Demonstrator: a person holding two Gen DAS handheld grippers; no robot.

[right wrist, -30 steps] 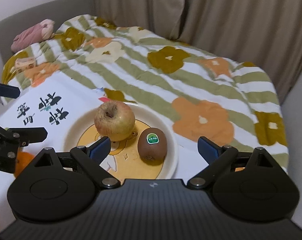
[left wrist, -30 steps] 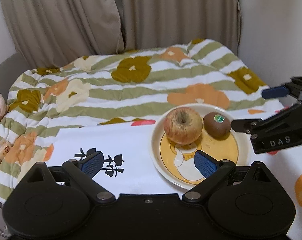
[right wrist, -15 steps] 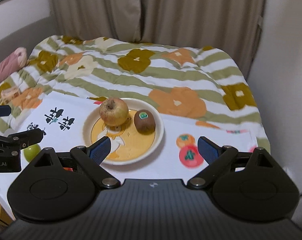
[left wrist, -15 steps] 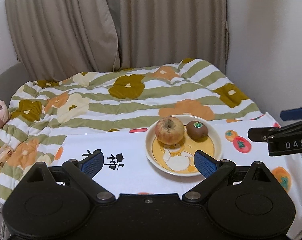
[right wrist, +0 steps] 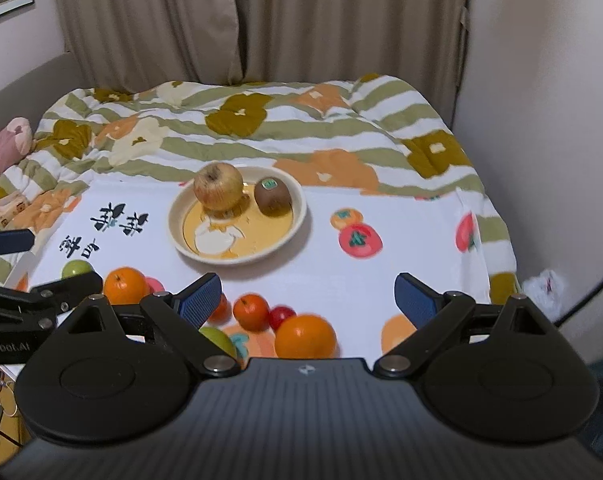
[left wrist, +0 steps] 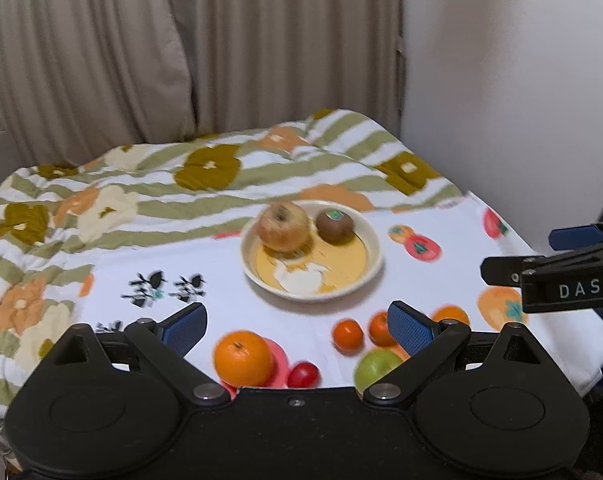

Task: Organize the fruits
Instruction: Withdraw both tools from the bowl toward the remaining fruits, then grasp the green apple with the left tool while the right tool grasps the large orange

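Note:
A cream plate (left wrist: 371, 256) (right wrist: 297, 216) holds a yellow-red apple (left wrist: 283, 226) (right wrist: 218, 186) and a kiwi (left wrist: 334, 225) (right wrist: 273, 197). Loose fruit lies on the white cloth near me: a large orange (left wrist: 243, 357) (right wrist: 305, 337), a second orange (right wrist: 125, 285), small tangerines (left wrist: 347, 336) (right wrist: 251, 312), a red fruit (left wrist: 303, 374) (right wrist: 282, 316) and green apples (left wrist: 375, 368) (right wrist: 77, 269). My left gripper (left wrist: 297, 326) is open and empty above the near fruit. My right gripper (right wrist: 307, 298) is open and empty too.
The white printed cloth (right wrist: 341, 276) lies on a flowered, striped quilt (right wrist: 261, 128). Curtains (right wrist: 261, 20) hang behind, a wall (right wrist: 541, 80) stands at the right. A pink cushion (right wrist: 1, 148) lies at the far left. The right gripper shows in the left wrist view (left wrist: 549, 276).
Both grippers have pulled back and up from the plate. The loose fruit on the near cloth has come into view. Both stay open.

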